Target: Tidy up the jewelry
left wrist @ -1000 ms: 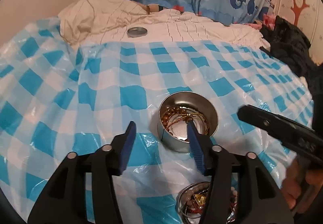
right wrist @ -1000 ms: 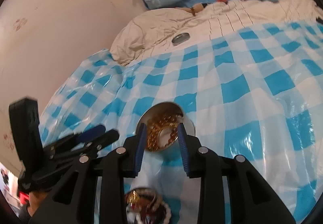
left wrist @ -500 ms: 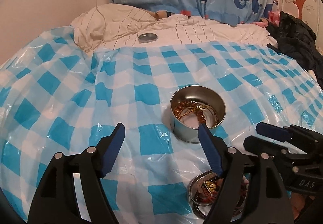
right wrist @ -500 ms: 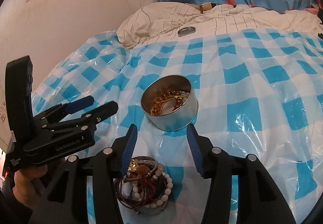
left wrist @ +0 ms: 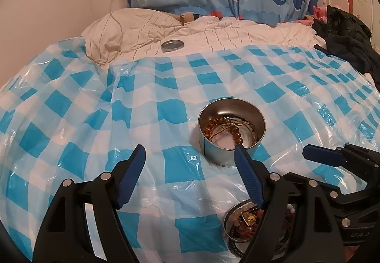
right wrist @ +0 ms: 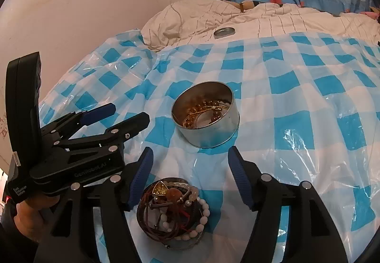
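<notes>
Nearest, a shallow tin (right wrist: 172, 213) heaped with tangled bracelets is seen below the right gripper (right wrist: 190, 163), whose empty fingers are opening. The left gripper (left wrist: 188, 156) is likewise opening, empty. Beyond, an amber bead bracelet (left wrist: 225, 129) is held in a round tin (left wrist: 231, 130) on the checked bed cover (left wrist: 118, 120).

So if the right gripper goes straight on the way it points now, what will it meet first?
Probably the round tin holding the amber bead bracelet; the right gripper, jaws opening and empty, is above the nearer full tin. Depth is unclear.
</notes>
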The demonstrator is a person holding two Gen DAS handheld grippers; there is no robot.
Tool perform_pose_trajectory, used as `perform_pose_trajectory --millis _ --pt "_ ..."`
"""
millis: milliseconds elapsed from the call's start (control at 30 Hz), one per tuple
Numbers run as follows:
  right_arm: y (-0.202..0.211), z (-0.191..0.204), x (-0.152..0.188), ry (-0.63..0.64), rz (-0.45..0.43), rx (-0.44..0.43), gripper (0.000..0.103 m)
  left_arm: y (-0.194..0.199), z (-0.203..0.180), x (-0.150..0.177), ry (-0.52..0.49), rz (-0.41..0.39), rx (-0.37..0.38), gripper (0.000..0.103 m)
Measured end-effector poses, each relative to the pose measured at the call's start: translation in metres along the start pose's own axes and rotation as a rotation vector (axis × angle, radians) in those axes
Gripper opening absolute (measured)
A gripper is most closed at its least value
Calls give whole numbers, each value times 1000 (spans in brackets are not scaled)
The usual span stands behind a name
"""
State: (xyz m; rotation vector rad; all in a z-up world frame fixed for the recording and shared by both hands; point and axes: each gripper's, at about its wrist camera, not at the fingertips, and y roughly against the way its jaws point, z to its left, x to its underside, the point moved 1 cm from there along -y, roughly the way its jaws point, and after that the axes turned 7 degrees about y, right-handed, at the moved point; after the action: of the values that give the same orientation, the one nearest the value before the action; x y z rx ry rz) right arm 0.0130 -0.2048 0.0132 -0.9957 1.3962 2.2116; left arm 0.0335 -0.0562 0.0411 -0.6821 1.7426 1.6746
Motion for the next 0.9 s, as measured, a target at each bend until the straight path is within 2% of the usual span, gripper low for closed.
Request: perform_pose_trajectory --millis 167,300,900 --pt "0 0 1 -2 2 1 67 -3 2 1 -2 4 -10 75" --pt "-1 -2 2 -6 8 6 68 -3 4 1 -3 -8 -26 83" --pt "-3 -5 3 -24 23 16 74 -5 6 3 -14 4 -38 83"
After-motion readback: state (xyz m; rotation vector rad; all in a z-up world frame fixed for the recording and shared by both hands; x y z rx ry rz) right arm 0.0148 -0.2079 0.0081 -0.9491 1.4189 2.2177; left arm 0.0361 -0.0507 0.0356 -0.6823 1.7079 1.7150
